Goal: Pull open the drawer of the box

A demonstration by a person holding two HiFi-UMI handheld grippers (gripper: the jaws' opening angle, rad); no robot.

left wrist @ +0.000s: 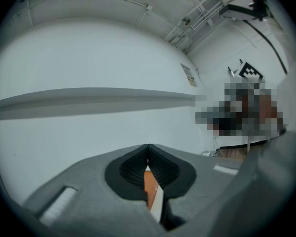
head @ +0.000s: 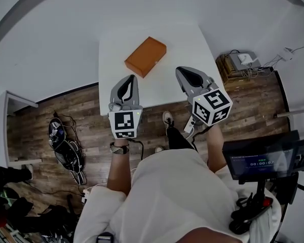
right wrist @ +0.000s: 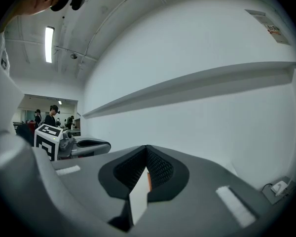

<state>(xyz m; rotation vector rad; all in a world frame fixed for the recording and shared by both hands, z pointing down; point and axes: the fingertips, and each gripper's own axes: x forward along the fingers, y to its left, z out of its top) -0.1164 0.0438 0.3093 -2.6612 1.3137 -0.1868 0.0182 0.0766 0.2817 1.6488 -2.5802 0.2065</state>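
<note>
An orange box point(head: 145, 56) lies flat on the white table point(head: 182, 34), turned at an angle, towards the table's far half. My left gripper point(head: 130, 78) hovers over the near table edge, just short of the box's near corner, jaws shut and empty. My right gripper point(head: 181, 71) is to the right of the box, apart from it, also shut with nothing held. In the left gripper view the orange box point(left wrist: 150, 185) shows through the slit below the closed tips point(left wrist: 148, 146). In the right gripper view only a thin orange sliver point(right wrist: 149, 181) shows beside the white table point(right wrist: 138, 201).
A wooden floor surrounds the table. A small wooden crate with a white device and cables point(head: 240, 64) stands at the right, a screen on a stand point(head: 263, 158) at the near right, and bags and cords point(head: 66, 146) on the floor at the left. White walls stand behind the table.
</note>
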